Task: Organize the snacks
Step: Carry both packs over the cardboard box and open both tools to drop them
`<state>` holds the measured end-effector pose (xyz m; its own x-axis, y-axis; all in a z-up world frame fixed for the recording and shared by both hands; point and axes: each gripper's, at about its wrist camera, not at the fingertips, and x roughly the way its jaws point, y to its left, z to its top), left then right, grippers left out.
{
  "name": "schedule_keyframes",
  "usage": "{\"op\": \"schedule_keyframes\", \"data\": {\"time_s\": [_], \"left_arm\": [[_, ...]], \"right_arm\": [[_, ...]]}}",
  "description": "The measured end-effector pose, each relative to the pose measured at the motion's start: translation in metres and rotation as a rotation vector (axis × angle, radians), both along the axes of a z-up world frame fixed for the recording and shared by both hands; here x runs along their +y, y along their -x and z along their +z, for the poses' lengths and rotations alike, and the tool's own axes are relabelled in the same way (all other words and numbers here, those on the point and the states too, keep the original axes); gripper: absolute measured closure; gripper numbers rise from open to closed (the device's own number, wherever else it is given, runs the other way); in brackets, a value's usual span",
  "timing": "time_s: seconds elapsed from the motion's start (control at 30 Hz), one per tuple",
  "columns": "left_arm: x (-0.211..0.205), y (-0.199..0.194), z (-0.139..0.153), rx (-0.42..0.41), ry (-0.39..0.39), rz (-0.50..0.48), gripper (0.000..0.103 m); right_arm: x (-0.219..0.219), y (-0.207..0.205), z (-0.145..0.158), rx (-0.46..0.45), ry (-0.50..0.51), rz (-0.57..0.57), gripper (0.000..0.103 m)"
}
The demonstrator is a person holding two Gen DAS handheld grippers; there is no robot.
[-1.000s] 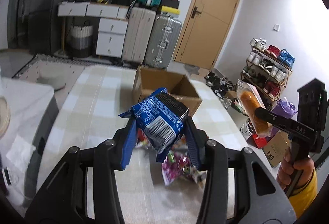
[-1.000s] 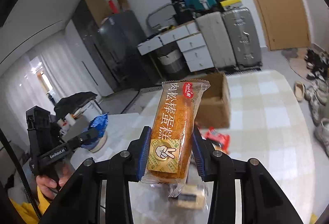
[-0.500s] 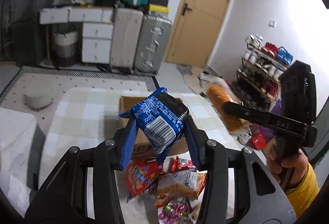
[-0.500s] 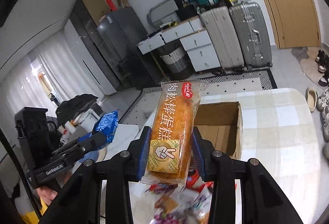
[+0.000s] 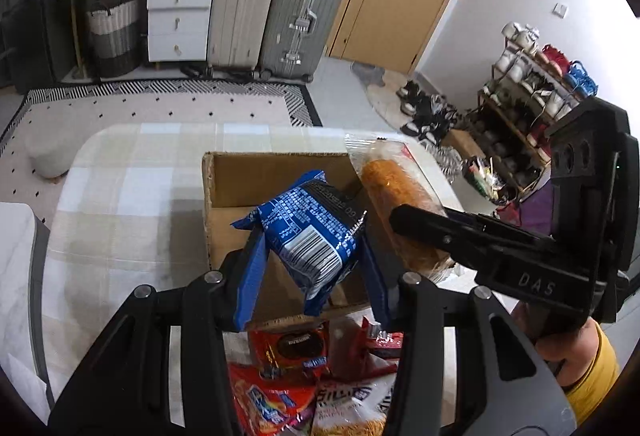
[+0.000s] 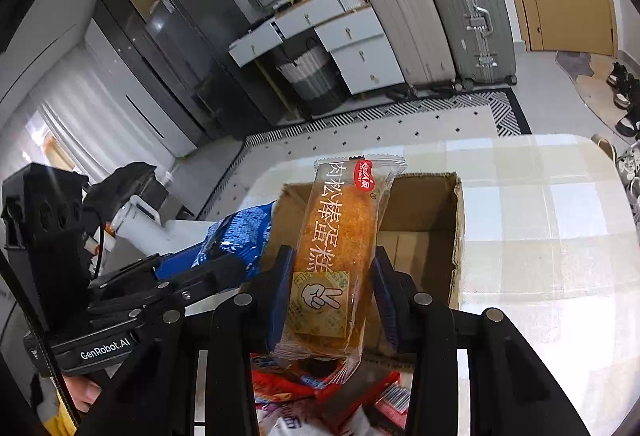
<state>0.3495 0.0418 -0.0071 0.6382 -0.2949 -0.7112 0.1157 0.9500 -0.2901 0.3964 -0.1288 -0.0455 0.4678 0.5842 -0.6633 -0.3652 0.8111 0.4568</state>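
Left gripper [image 5: 312, 264] clamped on blue packet [image 5: 310, 232], right gripper [image 6: 332, 296] clamped on orange cake [image 6: 336, 236], both poised over open box [image 5: 224, 196] just ahead. Nothing visible inside box. Below: loose snacks [image 5: 288, 376] not yet sorted. Probably early; 2 drops next.

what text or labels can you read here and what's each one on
"GenRobot.AI": side of the left claw.
"DAS": side of the right claw.
"肉松棒蛋糕": orange cake wrapper in the right claw.
Blue packet in the left claw: print and barcode too small to read.
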Motion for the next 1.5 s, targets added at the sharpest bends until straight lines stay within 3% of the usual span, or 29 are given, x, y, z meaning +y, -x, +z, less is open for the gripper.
{"op": "schedule_keyframes", "data": {"time_s": [0.23,0.53,1.03,1.13,1.27,1.3,1.5], "left_arm": [[0.004,-0.041,-0.038,0.054,-0.014,0.001,0.061],[0.003,-0.059,-0.077,0.104,-0.040,-0.007,0.061],[-0.002,-0.072,-0.100,0.126,-0.056,-0.003,0.059],[0.000,-0.068,-0.100,0.121,-0.054,-0.001,0.055],[-0.001,-0.061,-0.090,0.104,-0.060,0.006,0.025],[0.000,-0.058,-0.088,0.103,-0.060,0.011,0.021],[0.002,-0.039,-0.068,0.087,-0.066,0.026,0.021]], "right_arm": [[0.006,-0.014,-0.025,0.032,0.037,0.003,0.064],[0.013,-0.020,-0.042,0.047,0.098,-0.006,0.064],[0.012,-0.024,-0.048,0.047,0.127,-0.028,0.064],[0.010,-0.020,-0.048,0.044,0.126,-0.031,0.064],[0.005,-0.013,-0.041,0.034,0.124,-0.041,0.064],[0.003,-0.011,-0.037,0.026,0.124,-0.046,0.064],[-0.009,0.009,-0.010,-0.024,0.117,-0.064,0.059]]}}
